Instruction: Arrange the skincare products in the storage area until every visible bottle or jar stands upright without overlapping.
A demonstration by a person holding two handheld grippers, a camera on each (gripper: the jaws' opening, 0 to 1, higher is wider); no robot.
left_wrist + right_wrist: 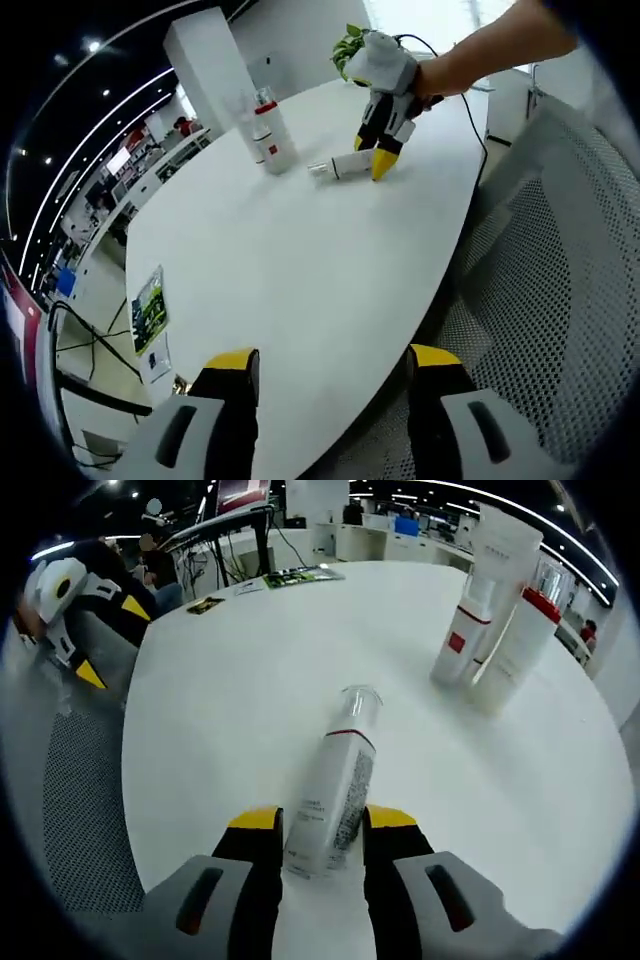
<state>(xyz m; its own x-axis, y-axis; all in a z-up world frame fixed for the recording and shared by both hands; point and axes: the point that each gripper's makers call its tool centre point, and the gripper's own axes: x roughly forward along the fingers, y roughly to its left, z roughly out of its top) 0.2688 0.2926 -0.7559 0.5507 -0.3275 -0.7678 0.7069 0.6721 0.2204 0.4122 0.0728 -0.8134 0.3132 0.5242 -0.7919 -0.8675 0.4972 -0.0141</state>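
Note:
A white pump bottle (333, 785) with a clear cap lies on its side on the white table (250, 690), cap pointing away. My right gripper (324, 820) is shut on its base, one yellow-tipped jaw against each side. In the left gripper view the same lying bottle (335, 168) rests under the right gripper (372, 155), which a hand holds. Two white bottles with red trim (465, 630) (520, 640) stand upright close together; these upright bottles (265, 130) sit left of the lying one. My left gripper (332, 365) is open and holds nothing at the table's near edge.
A tall white box (205, 60) stands behind the upright bottles. A potted plant (350, 45) sits at the far edge. A grey mesh chair (560, 250) is beside the table. Leaflets (300, 577) lie near the table rim. The left gripper (112, 640) hovers over the chair.

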